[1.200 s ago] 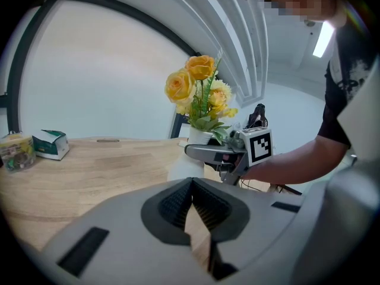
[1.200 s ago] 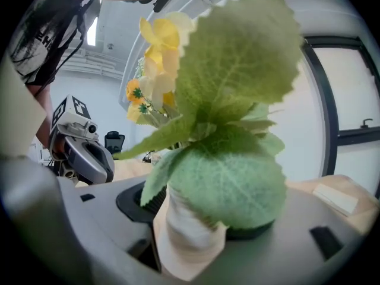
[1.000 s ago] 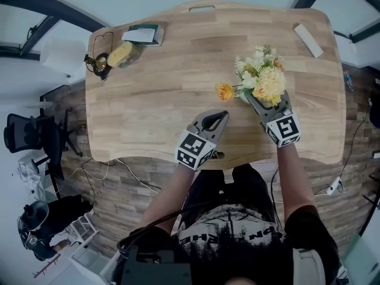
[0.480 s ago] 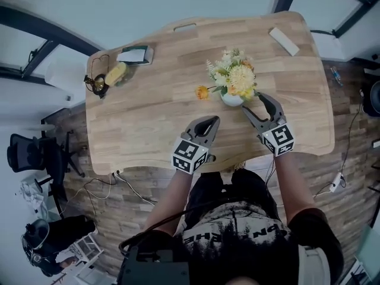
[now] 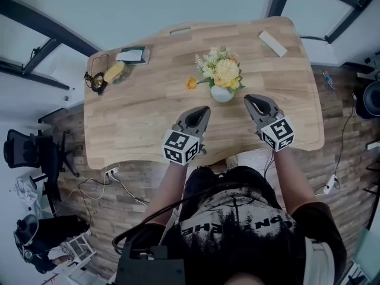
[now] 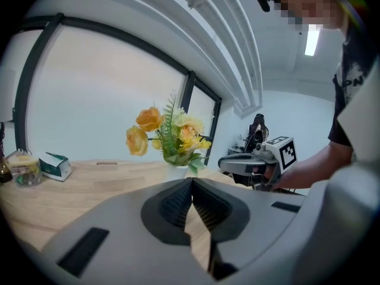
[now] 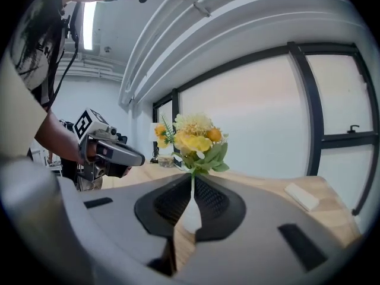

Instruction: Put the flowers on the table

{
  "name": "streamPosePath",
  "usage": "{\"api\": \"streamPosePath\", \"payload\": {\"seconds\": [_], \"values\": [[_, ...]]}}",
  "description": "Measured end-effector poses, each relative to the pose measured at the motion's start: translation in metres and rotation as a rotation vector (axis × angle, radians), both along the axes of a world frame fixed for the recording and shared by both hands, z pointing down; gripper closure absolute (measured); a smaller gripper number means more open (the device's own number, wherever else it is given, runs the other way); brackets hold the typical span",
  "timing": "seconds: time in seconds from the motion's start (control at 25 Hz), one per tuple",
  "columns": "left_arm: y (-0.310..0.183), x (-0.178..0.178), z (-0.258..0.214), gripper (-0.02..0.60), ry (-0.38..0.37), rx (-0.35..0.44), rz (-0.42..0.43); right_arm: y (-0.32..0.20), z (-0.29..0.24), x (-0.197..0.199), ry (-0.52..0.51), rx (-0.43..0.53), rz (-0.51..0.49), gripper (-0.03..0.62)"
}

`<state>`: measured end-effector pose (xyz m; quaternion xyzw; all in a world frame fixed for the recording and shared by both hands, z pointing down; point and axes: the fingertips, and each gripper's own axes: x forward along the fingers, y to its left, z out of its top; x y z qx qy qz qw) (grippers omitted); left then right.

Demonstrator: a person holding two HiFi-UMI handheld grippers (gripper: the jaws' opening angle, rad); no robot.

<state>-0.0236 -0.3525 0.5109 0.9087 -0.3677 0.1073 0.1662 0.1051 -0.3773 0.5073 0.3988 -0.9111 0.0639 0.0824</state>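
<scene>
**Item:** bunch of yellow and cream flowers [image 5: 221,70] in a small round white vase [image 5: 222,94]. It stands upright on the pale wooden counter [image 5: 148,114], mid-width, in the far half.

**Left gripper** [image 5: 203,109]: fingers pressed together and empty. The tips are near the vase at its 8 o'clock, not touching it.

**Right gripper** [image 5: 249,99]: fingers have just been closing and now meet with nothing between them. The tips are near the vase at its 4 o'clock, clear of it.

**Also on the counter:** white oblong block [image 5: 272,43], at 1 o'clock from the flowers, well apart.

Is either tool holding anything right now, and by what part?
Nothing. The left gripper and right gripper are empty; the right's jaws just closed on nothing. The flowers stand free.
</scene>
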Motion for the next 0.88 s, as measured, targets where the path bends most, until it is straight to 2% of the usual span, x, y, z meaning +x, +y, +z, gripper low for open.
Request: {"api": "streamPosePath", "payload": {"seconds": [0.44, 0.88], "values": [[-0.007, 0.001, -0.037, 0.568, 0.010, 0.096, -0.046, 0.007, -0.037, 0.007, 0.035, 0.013, -0.026, 0.576], [-0.013, -0.001, -0.048, 0.568, 0.003, 0.124, -0.064, -0.002, -0.049, 0.002, 0.047, 0.038, -0.058, 0.577]]}}
